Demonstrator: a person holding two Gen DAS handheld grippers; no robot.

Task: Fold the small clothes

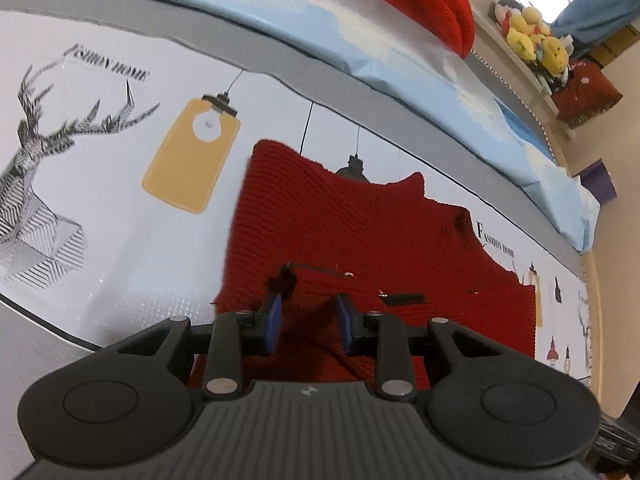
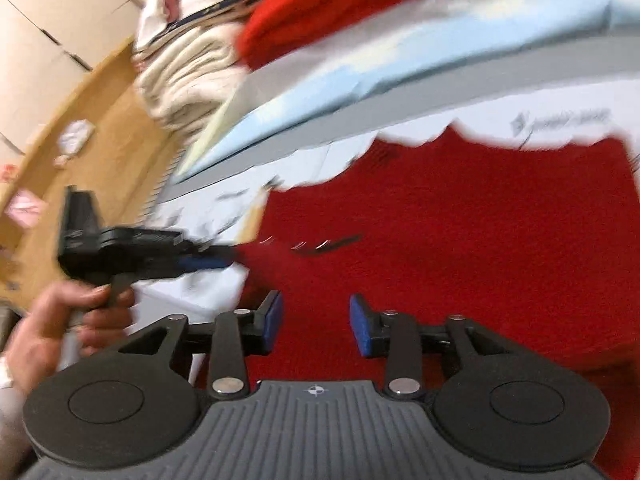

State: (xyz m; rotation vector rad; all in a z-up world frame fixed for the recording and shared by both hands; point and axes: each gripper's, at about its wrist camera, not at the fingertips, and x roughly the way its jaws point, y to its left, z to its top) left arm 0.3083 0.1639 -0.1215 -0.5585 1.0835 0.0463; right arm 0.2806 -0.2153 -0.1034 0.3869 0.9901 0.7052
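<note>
1. Covering the worktop [image 1: 120, 208] is a white printed cloth showing a deer head, hanging lamps and "Fashion Home" lettering; behind it a pale blue sheet [image 1: 360, 40] is running along, with a pile of plush toys [image 1: 536, 40] sitting on a shelf further back.
2. Lying spread on that cloth is the red knit garment [image 1: 360, 232], ribbed and thick-looking, with a scalloped far edge in the right wrist view and small dark clips or tags [image 1: 402, 299] sitting on its surface.
3. Left tongs [image 1: 306, 320] are hovering over the near part of the knit, blue pads [image 1: 273, 322] standing apart with nothing between them.
4. Right tongs [image 2: 316, 326] are likewise gaping over the red fabric and gripping nothing; that view is blurring, so finer detail is hard to read.
5. A bare hand [image 2: 52, 320] is holding the other gripper's handle at the left of the right wrist view.
6. Judging by the weave, the knit is soft, limp and stretchy, light but likely to sag and drag, not slippery.
7. Pinching a hem or corner through a full fold of fabric, not a single loop, is looking like the safest hold.
8. Another red knit [image 2: 340, 4] and cream cloth [image 2: 184, 76] are piled beyond.
</note>
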